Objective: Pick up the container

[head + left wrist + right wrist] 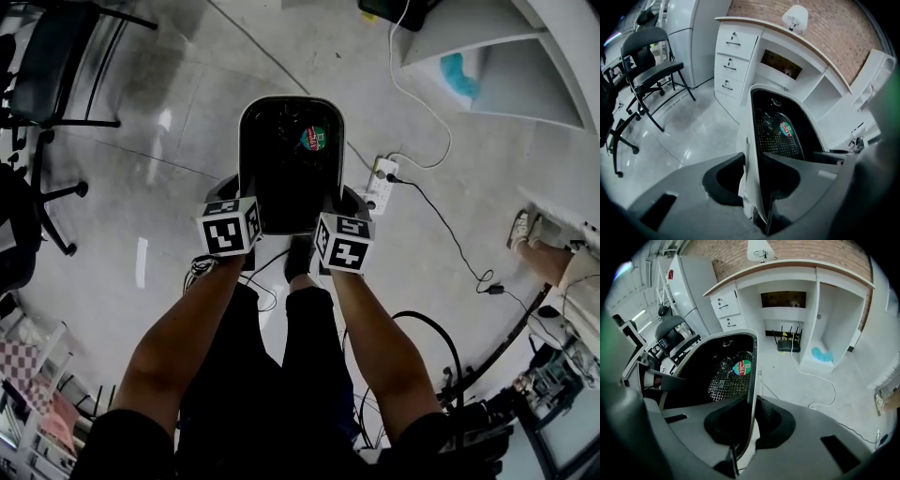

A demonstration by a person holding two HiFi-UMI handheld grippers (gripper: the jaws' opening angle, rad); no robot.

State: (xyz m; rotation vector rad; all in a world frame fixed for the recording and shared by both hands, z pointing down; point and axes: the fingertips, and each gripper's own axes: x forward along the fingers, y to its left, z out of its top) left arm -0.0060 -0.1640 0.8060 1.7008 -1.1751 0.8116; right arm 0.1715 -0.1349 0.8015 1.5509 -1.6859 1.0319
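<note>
The container (281, 187) is a white bin with a black inside, a mesh bottom and a round red-green sticker (314, 139). It hangs over the floor in front of me, its open top toward the head camera. My left gripper (240, 202) is shut on its left wall and my right gripper (330, 202) on its right wall. In the left gripper view the white wall of the container (773, 126) stands between the jaws of the left gripper (752, 187). The right gripper view shows the thin wall of the container (726, 366) pinched by the right gripper (745, 427).
Below the container a white power strip (380, 185) lies on the glossy floor with cables running right. Black office chairs (56, 66) stand at the left, white shelving (506, 56) at the upper right, a drawer unit (731, 61) ahead. Another person's foot (520, 230) shows at the right.
</note>
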